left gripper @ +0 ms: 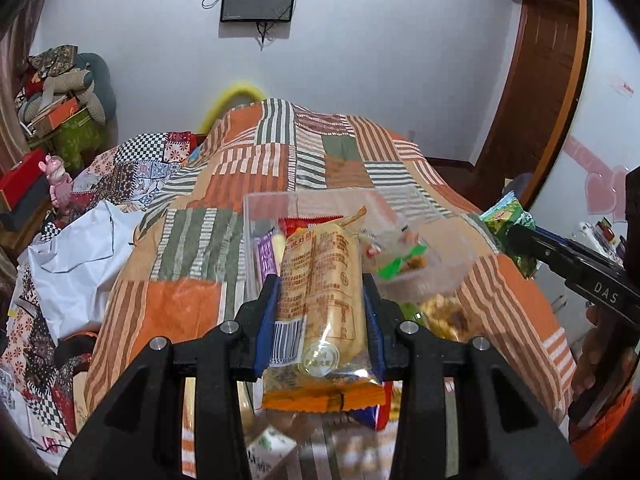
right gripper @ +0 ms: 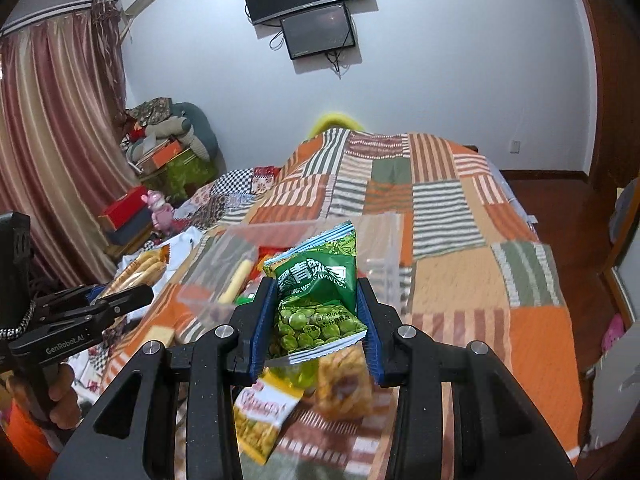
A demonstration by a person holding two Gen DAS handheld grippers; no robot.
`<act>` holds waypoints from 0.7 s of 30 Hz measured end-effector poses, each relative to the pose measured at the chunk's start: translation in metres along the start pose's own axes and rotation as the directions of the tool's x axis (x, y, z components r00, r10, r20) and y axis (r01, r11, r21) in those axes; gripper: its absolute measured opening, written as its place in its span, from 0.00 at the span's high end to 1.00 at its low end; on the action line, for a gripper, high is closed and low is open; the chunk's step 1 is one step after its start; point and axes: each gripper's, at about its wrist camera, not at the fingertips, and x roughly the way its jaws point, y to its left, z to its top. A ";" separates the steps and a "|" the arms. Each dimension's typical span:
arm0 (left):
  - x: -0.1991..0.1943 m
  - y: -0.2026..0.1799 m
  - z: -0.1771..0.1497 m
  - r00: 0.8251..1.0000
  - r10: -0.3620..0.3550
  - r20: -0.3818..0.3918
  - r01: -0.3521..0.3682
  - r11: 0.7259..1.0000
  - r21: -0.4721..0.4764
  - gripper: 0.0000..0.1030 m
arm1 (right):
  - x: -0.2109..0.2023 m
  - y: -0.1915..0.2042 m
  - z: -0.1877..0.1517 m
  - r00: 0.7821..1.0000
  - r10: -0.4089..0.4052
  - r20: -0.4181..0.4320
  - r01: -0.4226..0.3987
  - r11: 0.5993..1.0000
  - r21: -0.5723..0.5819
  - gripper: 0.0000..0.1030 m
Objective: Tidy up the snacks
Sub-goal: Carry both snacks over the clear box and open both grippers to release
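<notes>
Left wrist view first: the left gripper is pinching a long cracker packet, tan wrapper with an orange end and a barcode, clamped tight between the blue pads. It's held up over the patchwork bed cover, with the clear plastic box just beyond it. The box already has a few snacks inside: something purple, something red, and a small clear pack with a green label. A couple of loose packets are blurry on the bed below the gripper, so there's more to go.

Right wrist view: the right gripper is clamped on a green pea snack bag, also lifted and aimed toward the same clear box. Under it, a yellow snack bag and an orange snack pack lie on the bed, not yet sorted.

My guess is it's midway: some snacks boxed, two in hand waiting to drop in, and at least a few left on the bed.
</notes>
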 end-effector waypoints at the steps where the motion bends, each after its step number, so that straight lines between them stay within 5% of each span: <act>1: 0.003 0.001 0.003 1.000 0.001 -0.002 -0.001 1.000 0.000 0.63 | 0.002 -0.001 0.003 1.000 -0.007 0.002 0.007 1.000 -0.005 0.65; 21: 0.085 0.017 0.037 0.996 0.007 -0.092 -0.011 0.999 -0.042 0.63 | 0.068 -0.028 0.024 0.996 -0.051 -0.078 0.051 0.999 0.001 0.65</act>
